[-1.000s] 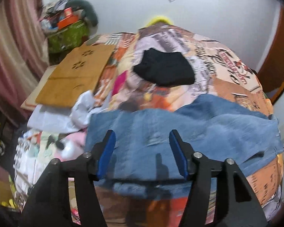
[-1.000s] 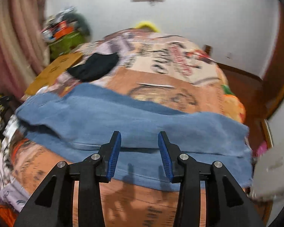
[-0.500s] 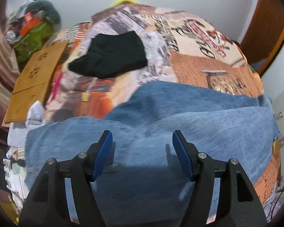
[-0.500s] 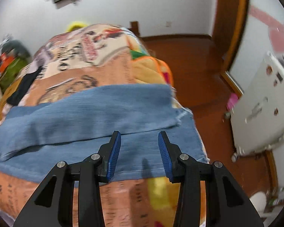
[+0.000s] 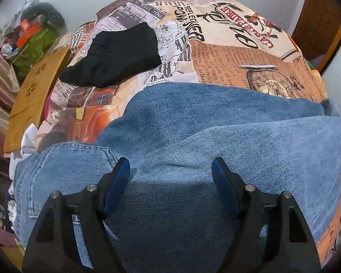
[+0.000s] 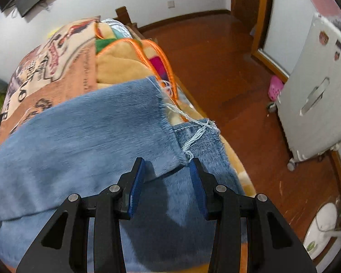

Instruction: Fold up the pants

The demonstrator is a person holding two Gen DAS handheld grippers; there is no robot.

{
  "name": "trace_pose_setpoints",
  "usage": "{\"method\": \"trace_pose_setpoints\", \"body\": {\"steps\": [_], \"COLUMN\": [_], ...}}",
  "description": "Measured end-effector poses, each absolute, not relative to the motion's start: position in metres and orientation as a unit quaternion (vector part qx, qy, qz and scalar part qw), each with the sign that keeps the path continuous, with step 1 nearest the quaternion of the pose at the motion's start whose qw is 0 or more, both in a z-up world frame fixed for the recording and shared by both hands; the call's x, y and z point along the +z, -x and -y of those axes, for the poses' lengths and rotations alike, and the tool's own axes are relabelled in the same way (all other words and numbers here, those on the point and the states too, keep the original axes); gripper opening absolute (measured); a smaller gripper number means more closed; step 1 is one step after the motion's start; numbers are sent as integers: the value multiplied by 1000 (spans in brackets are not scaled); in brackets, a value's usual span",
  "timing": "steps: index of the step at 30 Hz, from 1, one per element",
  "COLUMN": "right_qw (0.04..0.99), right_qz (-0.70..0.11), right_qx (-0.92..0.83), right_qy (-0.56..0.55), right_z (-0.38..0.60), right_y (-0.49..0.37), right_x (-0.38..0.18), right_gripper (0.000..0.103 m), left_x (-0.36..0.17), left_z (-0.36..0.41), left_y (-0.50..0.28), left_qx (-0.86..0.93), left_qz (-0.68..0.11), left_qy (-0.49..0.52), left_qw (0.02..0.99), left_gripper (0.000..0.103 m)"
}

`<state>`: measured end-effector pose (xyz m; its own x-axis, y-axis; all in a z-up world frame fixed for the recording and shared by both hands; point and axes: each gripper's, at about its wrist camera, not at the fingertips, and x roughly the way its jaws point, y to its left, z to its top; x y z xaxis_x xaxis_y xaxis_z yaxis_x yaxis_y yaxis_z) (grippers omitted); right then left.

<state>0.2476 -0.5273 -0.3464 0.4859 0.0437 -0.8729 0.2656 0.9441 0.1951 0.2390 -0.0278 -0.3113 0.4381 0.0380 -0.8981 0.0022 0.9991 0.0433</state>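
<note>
Two sets of tongs hang spread wide over blue jeans (image 5: pixel 216 136) laid across a bed's printed blanket (image 5: pixel 227 52), neither gripping anything. Left tongs (image 5: pixel 170 170) sit above the waist end, near a back pocket. Right tongs (image 6: pixel 167 166) hover at the frayed hems, where one leg overlaps the other. Beyond the jeans lies a black garment (image 5: pixel 116 56); a brown board (image 5: pixel 34 91) leans at the bedside. A white fridge (image 6: pixel 316 95) stands on the wooden floor (image 6: pixel 216 56).

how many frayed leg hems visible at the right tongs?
2. The upper leg's frayed hem runs diagonally ahead of the open right tongs; the lower leg's hem lies just right of it, toward the bed edge, loose threads trailing between them.
</note>
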Motion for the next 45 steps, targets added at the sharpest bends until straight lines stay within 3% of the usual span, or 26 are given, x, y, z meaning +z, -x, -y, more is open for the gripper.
{"method": "trace_pose_setpoints", "body": {"steps": [4,6,9,11,16,29,45], "right_qw": [850,850,852,853,869,921,863], "right_qz": [-489,-487,-484,-483,-460,-362,-462], "right_qx": [-68,-67,-64,-51,-55,-44,-63], "right_qy": [-184,-189,-188,-192,-174,-141,-194], "right_z": [529,527,524,523,520,547,560], "right_y": [-246,-246,-245,-243,-240,-193,-161], "right_x": [-348,-349,-349,-347,-328,-217,-325], "right_gripper": [38,37,26,6,4,3,4], "left_x": [-314,-315,-316,-316,-313,-283,-287], "left_z": [28,27,24,22,25,45,56], "left_y": [-240,-240,-240,-240,-237,-203,-185], "left_qx": [13,22,28,28,35,7,1], "left_qz": [-529,-527,-528,-529,-532,-529,-541], "left_qy": [-12,-12,-4,2,-7,-19,-24], "left_qw": [849,849,849,848,846,848,841], "left_gripper": [76,83,87,87,87,87,87]}}
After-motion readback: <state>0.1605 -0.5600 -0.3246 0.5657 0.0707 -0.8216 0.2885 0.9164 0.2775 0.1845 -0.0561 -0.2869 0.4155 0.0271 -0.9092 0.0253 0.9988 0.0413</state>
